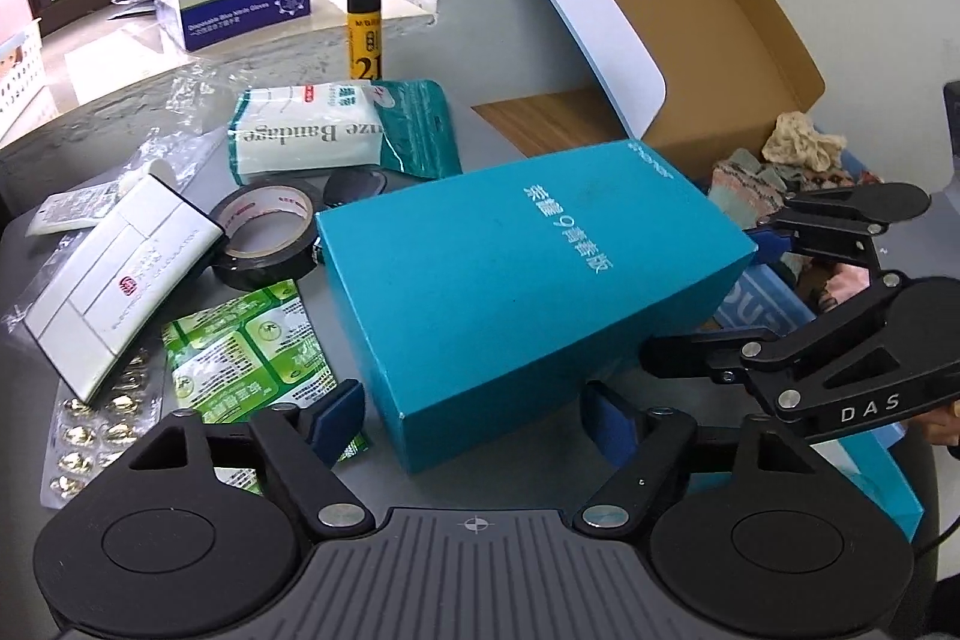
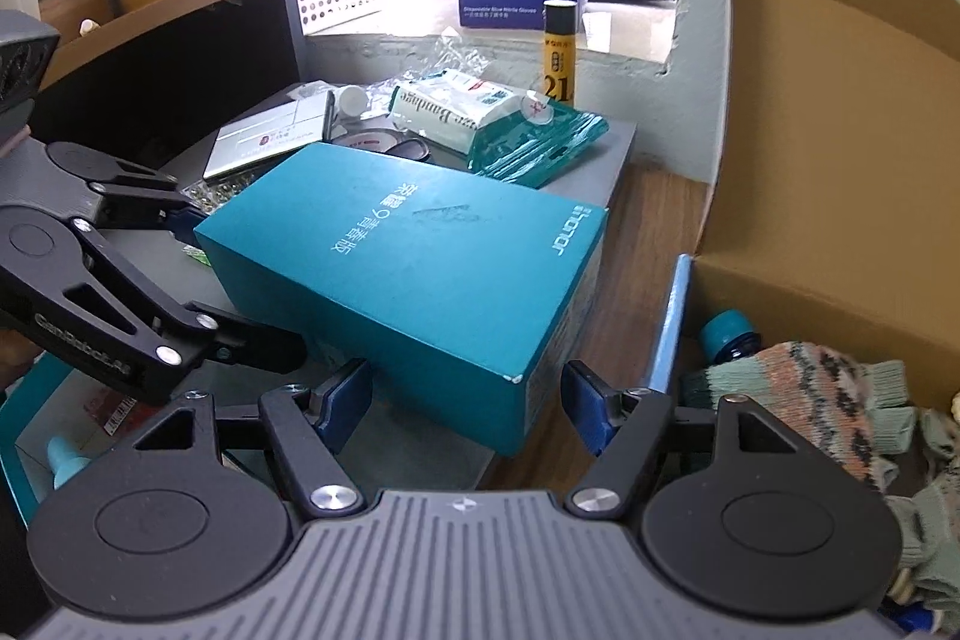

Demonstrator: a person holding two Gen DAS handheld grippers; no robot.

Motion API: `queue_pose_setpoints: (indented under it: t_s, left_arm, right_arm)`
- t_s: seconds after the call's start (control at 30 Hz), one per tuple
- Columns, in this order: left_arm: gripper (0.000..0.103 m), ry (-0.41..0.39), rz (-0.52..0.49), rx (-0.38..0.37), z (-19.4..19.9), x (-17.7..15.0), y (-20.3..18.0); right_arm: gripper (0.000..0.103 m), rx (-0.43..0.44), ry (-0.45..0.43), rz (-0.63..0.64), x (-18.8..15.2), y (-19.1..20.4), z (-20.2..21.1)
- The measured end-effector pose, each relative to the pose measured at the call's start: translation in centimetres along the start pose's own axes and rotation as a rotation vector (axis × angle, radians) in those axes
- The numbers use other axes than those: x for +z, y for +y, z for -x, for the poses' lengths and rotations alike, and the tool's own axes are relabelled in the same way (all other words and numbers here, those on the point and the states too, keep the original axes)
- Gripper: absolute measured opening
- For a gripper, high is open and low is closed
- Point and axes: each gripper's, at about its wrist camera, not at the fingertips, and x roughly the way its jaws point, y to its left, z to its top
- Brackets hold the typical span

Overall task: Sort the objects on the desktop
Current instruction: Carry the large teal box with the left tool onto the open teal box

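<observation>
teal box overhangs table edge | both claws spread beside it

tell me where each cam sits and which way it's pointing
Left wrist: on the left gripper, jaws open, facing the teal box and desk clutter; the right gripper enters from the right.
Right wrist: on the right gripper, jaws open, facing the same teal box; the left gripper enters from the left.
Shared: teal box, glue stick.

"honor" — teal box
</observation>
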Motion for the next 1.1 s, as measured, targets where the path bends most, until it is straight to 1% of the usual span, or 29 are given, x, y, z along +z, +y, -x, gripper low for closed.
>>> queue_pose_setpoints:
  t_s: [0.1,0.2,0.27,0.4,0.8,1.1]
  left_arm:
    - [0.077,-0.008,-0.002,-0.001,0.0,0.0,0.1]
    - [0.076,-0.018,0.002,0.005,0.3,0.0,0.2]
    - [0.076,-0.027,0.002,0.006,0.6,0.0,0.1]
    - [0.076,-0.054,-0.022,0.023,1.5,0.0,-0.4]
    - [0.075,-0.130,-0.066,0.065,5.3,-0.5,-2.2]
    - [0.074,-0.193,-0.096,0.100,9.5,-1.7,-4.3]
  right_arm:
    - [0.078,0.006,-0.008,0.000,0.0,0.0,0.0]
    - [0.075,0.004,-0.019,0.006,-0.1,0.0,0.2]
    - [0.074,0.004,-0.033,0.008,0.0,0.0,0.6]
    - [0.071,0.010,-0.056,0.012,0.2,0.1,1.7]
    - [0.070,-0.002,-0.104,0.059,0.0,1.7,5.1]
    - [0.070,0.001,-0.152,0.097,-0.4,3.7,9.2]
